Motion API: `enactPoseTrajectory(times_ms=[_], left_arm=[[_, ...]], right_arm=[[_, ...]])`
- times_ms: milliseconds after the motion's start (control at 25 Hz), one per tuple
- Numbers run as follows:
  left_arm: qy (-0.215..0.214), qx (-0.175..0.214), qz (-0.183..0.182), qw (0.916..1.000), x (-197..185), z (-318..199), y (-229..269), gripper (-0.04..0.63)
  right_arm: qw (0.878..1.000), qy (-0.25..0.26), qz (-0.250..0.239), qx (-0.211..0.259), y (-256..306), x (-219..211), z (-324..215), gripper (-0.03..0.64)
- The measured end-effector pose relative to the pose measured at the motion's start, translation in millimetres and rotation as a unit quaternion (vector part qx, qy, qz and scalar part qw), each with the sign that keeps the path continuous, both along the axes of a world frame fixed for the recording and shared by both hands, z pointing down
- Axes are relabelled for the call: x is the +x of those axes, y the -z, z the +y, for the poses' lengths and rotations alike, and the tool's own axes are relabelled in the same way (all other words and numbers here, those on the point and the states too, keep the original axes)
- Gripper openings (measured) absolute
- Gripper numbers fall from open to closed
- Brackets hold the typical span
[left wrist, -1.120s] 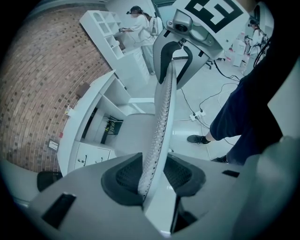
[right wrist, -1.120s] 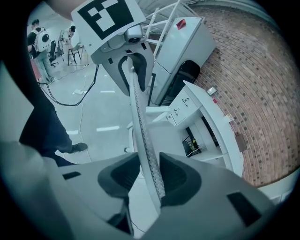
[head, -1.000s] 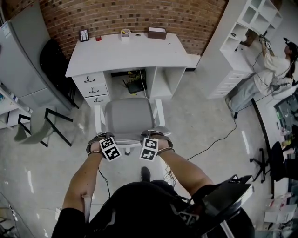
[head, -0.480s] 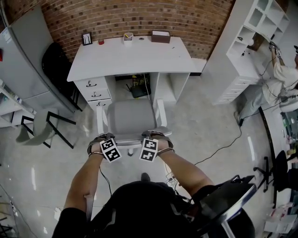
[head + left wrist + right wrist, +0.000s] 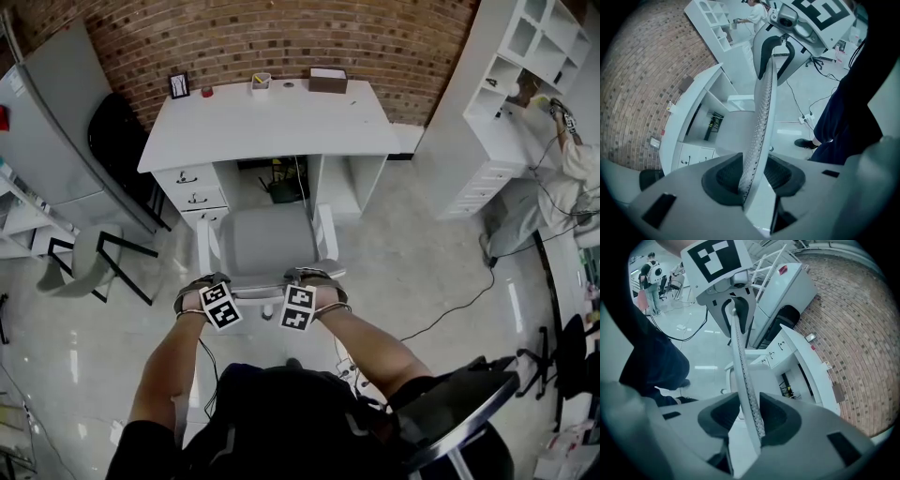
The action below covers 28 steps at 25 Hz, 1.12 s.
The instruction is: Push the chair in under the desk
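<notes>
A person stands behind the grey chair [image 5: 267, 239], a gripper in each hand. The left gripper [image 5: 212, 289] and the right gripper [image 5: 302, 284] sit side by side, fingers pinching the top edge of the chair's back [image 5: 761, 108]. The chair faces the gap under the white desk [image 5: 272, 117], its front near the drawers [image 5: 192, 187] and its seat not yet under the top.
</notes>
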<state>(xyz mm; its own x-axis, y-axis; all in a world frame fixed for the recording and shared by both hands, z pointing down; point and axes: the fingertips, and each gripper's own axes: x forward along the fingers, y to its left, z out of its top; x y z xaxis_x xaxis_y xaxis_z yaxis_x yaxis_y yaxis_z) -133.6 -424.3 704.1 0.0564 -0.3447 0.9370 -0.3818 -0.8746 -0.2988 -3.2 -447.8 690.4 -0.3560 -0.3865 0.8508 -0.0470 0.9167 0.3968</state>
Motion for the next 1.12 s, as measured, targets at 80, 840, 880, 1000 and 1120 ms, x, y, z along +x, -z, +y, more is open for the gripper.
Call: enactPoseTrajectory(times_ms=[80, 840, 880, 1000, 1120], left_arm=[[-0.007, 0.015, 0.002, 0.9999, 2.1, -2.2, -0.8, 0.137], [-0.057, 0.040, 0.018, 0.9974, 12.2, -67.1, 1.7, 0.121], [-0.060, 0.039, 0.019, 0.9972, 12.0, -70.1, 1.5, 0.120], [-0.065, 0.035, 0.021, 0.9970, 10.6, -80.8, 0.1, 0.120], [-0.063, 0.032, 0.020, 0.9973, 4.8, -92.1, -2.5, 0.120]], right_arm=[[1.000, 0.000, 0.001, -0.001, -1.2, 1.8, -2.8, 0.138], [1.000, -0.022, 0.013, -0.003, -1.6, 9.9, -71.3, 0.144], [1.000, -0.023, 0.012, -0.002, -1.4, 9.7, -74.4, 0.146], [1.000, -0.026, 0.012, 0.001, -2.1, 8.3, -84.4, 0.146], [0.999, -0.029, 0.014, 0.006, -4.0, 2.9, -95.5, 0.147]])
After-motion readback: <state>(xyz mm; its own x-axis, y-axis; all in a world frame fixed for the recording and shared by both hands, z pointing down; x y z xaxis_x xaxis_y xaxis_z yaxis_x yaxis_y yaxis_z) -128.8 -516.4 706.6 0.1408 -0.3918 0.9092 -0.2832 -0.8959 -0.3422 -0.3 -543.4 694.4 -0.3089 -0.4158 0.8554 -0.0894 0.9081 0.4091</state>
